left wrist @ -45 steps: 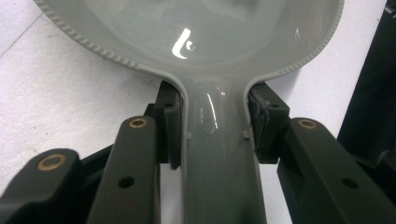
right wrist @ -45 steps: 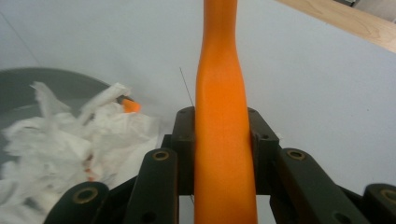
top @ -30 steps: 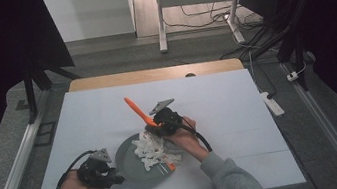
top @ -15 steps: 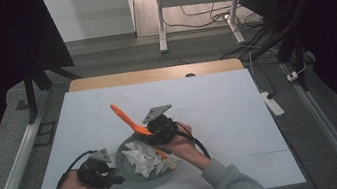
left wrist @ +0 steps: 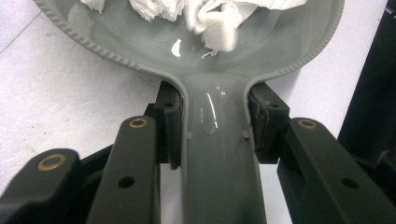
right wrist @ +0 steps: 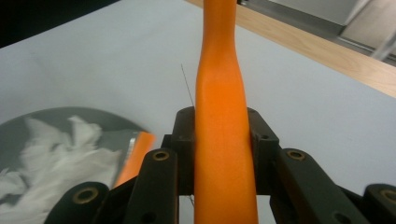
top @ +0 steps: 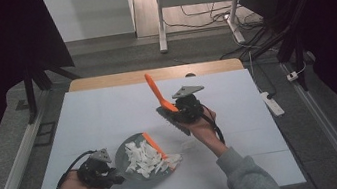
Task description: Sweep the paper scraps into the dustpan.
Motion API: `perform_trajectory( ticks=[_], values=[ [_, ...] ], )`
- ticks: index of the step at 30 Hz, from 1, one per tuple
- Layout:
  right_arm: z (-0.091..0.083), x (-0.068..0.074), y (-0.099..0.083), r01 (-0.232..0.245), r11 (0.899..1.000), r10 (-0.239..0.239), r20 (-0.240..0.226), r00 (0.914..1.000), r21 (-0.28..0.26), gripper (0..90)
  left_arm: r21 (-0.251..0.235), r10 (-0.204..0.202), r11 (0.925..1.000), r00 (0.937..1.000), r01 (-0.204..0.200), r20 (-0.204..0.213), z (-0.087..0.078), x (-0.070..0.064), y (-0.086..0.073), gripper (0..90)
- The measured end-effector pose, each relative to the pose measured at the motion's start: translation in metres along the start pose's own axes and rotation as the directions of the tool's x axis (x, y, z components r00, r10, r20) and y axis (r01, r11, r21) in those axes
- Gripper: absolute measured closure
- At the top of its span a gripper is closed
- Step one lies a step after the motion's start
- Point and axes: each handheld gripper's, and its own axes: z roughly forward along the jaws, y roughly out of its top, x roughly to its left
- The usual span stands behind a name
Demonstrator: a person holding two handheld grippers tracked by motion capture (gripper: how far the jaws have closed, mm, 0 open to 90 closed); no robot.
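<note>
At lower centre, the left gripper [top: 98, 169] clamps the grey dustpan [top: 141, 177] handle to steady it, while the right gripper [top: 185, 111] grips the orange-handled brush [top: 161, 98], lifted clear of the paper scraps [top: 148, 159].

Dustpan [top: 140, 172]: grey, glossy, with a fine ribbed pattern along its rim and an orange strip on one edge. Paper scraps [top: 147, 159] in it: white. Brush [top: 163, 103]: orange handle, dark grey head. Left gripper [left wrist: 212, 135] and right gripper [right wrist: 222, 140]: black, with brass-coloured rivets; each carries a grey plate on top. Bench [top: 99, 115]: pale blue-grey cover, light wood strip at the far edge. Sleeves [top: 250, 178]: grey. Floor: grey.
</note>
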Motion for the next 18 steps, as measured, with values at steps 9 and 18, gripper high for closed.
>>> perform_trajectory(
  ticks=[9, 18],
  values=[
    [0.014, -0.038, -0.009, -0.054, 0.996, 0.045, 0.125, 0.9911, 0.069, 70.3, -0.002, 0.0, 1.0, 1.0, 0.0, 0.0, 0.0, 0.0, 0.0, 61.4],
    [0.042, -0.056, -0.014, -0.068, 0.985, 0.04, 0.172, 0.9844, 0.157, 70.4, -0.004, -0.001, 1.0, 1.0, 0.001, 0.001, 0.0, 0.001, 0.0, 61.3]
  ],
)
